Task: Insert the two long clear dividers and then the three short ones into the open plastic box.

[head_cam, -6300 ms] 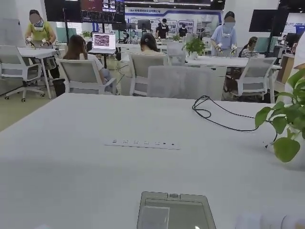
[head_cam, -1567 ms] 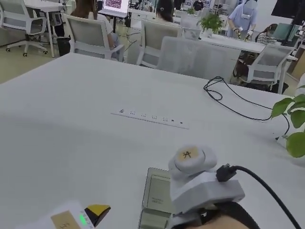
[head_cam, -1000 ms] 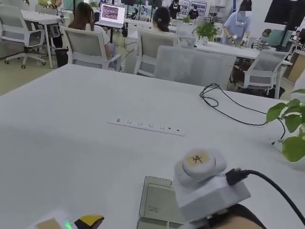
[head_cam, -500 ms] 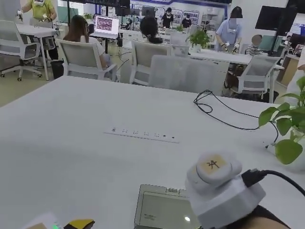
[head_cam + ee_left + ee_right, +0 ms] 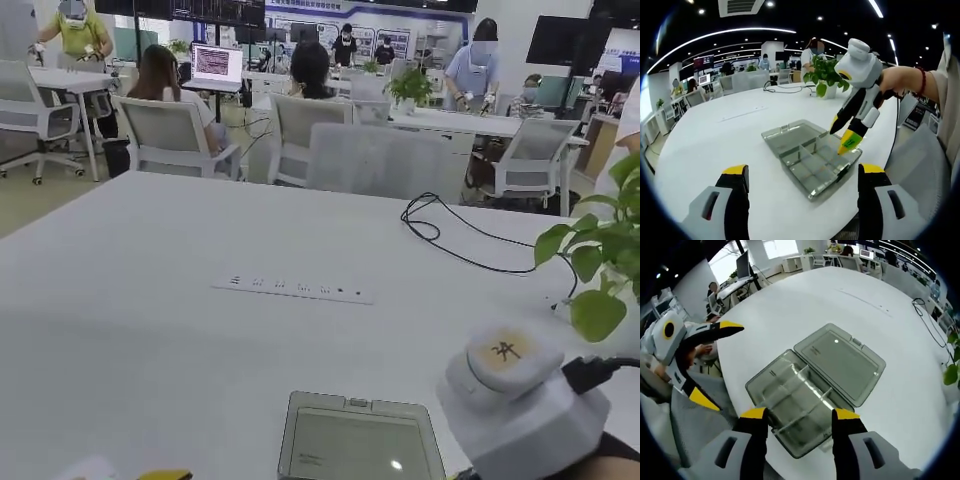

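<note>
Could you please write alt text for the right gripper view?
An open plastic box with dividers inside lies on a white table, lid folded flat beside it. The right gripper hovers open over one edge; the left gripper, also open, is at left.

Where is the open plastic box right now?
In the right gripper view, the plastic box sits at the near edge of the table, under the right gripper; its open lid lies toward the power strip.
</note>
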